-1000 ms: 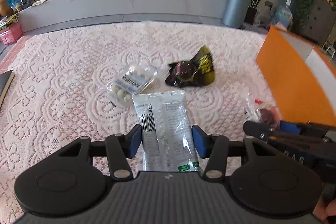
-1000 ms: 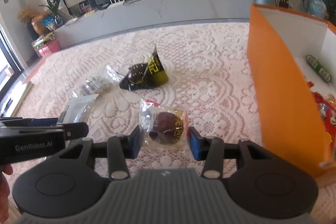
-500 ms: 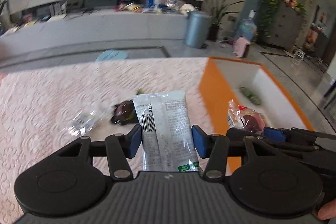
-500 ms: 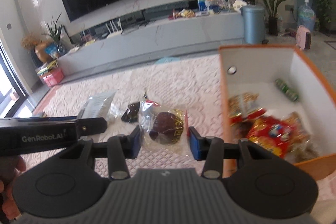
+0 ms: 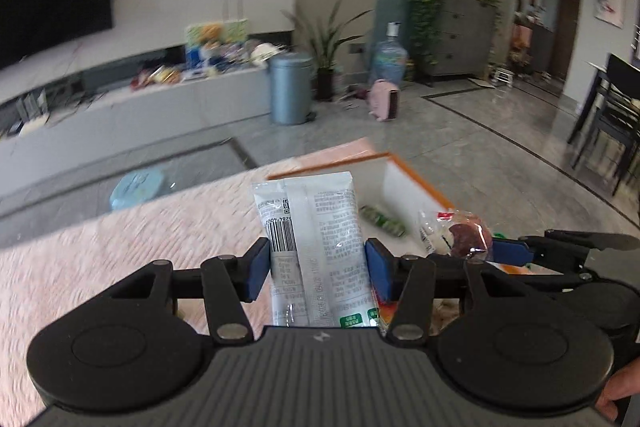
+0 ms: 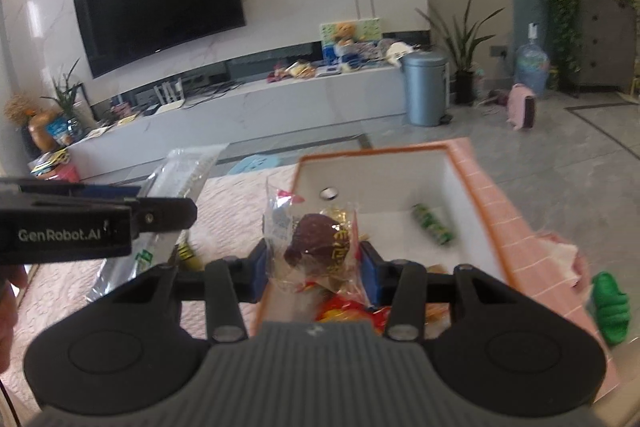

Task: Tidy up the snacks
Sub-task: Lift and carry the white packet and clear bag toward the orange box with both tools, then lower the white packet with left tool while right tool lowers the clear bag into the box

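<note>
My left gripper [image 5: 316, 269] is shut on a white snack packet [image 5: 316, 227] with a barcode, held upright above the lace-covered table. My right gripper [image 6: 312, 263] is shut on a clear-wrapped dark red snack [image 6: 316, 239] and hangs over the near end of the orange box [image 6: 486, 211]. In the left wrist view the right gripper [image 5: 500, 251] with its snack [image 5: 460, 233] shows at the right, over the orange box [image 5: 416, 179]. The left gripper [image 6: 120, 215] and its packet [image 6: 188, 171] appear at the left of the right wrist view. Inside the box lie a green wrapped roll [image 6: 434, 223] and red snack bags [image 6: 344, 309].
A yellow-black snack bag [image 6: 188, 255] lies on the pink lace cloth [image 6: 228, 211] left of the box. A green slipper [image 6: 612, 303] is on the floor to the right. Behind stand a TV bench [image 6: 280, 103] and a blue bin [image 6: 424, 87].
Both grippers have risen and swung right with their snacks, from above the loose snacks on the cloth to the orange box. The right snack now hangs over the box's inside.
</note>
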